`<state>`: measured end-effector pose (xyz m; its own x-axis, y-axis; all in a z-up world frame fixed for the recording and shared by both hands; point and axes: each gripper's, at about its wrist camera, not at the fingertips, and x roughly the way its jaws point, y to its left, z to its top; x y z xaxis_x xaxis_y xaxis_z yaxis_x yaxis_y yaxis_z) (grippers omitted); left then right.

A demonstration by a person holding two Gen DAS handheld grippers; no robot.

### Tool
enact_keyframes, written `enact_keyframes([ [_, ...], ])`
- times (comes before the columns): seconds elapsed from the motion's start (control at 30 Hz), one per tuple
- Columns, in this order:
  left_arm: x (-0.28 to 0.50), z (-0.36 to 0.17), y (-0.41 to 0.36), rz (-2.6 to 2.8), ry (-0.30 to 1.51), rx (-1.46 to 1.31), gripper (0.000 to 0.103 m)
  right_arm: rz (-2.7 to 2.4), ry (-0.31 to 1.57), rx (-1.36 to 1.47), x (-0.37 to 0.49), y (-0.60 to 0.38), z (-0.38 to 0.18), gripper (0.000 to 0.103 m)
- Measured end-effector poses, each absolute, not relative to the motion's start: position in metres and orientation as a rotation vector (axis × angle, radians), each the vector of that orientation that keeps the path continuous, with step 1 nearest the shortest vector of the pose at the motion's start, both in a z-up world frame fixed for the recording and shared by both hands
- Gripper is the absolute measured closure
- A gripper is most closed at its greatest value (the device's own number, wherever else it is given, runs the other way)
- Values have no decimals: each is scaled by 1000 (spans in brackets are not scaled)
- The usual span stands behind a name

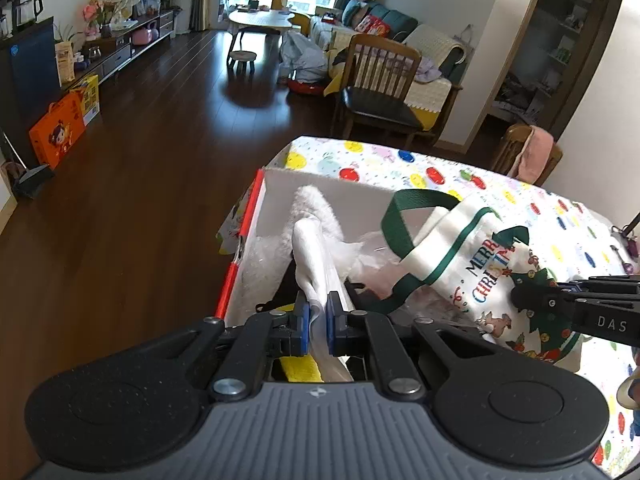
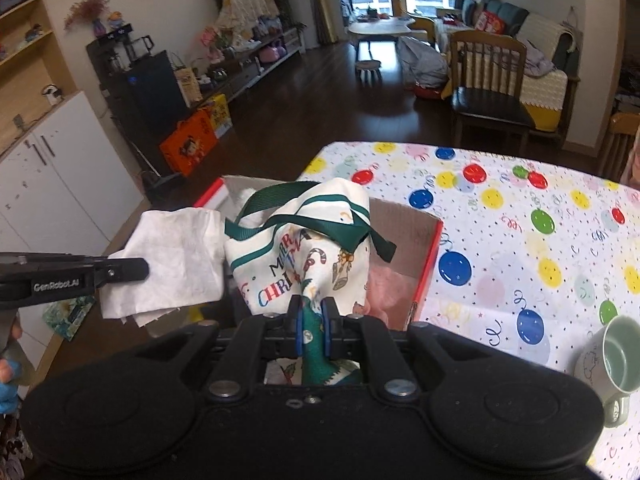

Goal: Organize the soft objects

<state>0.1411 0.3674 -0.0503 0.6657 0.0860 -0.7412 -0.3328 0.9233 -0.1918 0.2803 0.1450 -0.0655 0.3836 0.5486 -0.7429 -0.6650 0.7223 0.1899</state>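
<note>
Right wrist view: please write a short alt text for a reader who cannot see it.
The right gripper is shut on a Christmas tote bag above an open box on a balloon-print tablecloth. At left, the left gripper holds a white cloth.

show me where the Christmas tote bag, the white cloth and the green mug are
Christmas tote bag point(image 2: 280, 268): right wrist view, on its printed front panel.
White cloth point(image 2: 176, 264): right wrist view, middle of the folded sheet.
Green mug point(image 2: 616, 360): right wrist view, on its rim.
</note>
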Motion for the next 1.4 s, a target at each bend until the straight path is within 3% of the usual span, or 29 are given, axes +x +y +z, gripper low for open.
enact_keyframes([
  [0.43, 160, -87, 370, 267, 887, -300, 95, 753, 931, -163, 284, 164, -91, 94],
  [0.9, 161, -98, 367, 275, 930, -250, 91, 757, 912, -179, 279, 172, -99, 80],
  [1.0, 158, -97, 368, 273, 934, -253, 79, 764, 907, -178, 279, 169, -97, 73],
  [1.03, 157, -96, 368, 271, 932, -253, 67, 769, 909, -173, 279, 168, -96, 71],
  [1.07, 156, -96, 368, 272, 929, -250, 49, 778, 911, -166, 279, 167, -95, 68],
  [1.13, 153, -93, 367, 277, 917, -240, 33, 787, 902, -175, 277, 167, -93, 64],
  [1.4, 140, -74, 360, 268, 851, -218, 33, 829, 843, -175, 267, 156, -74, 47],
])
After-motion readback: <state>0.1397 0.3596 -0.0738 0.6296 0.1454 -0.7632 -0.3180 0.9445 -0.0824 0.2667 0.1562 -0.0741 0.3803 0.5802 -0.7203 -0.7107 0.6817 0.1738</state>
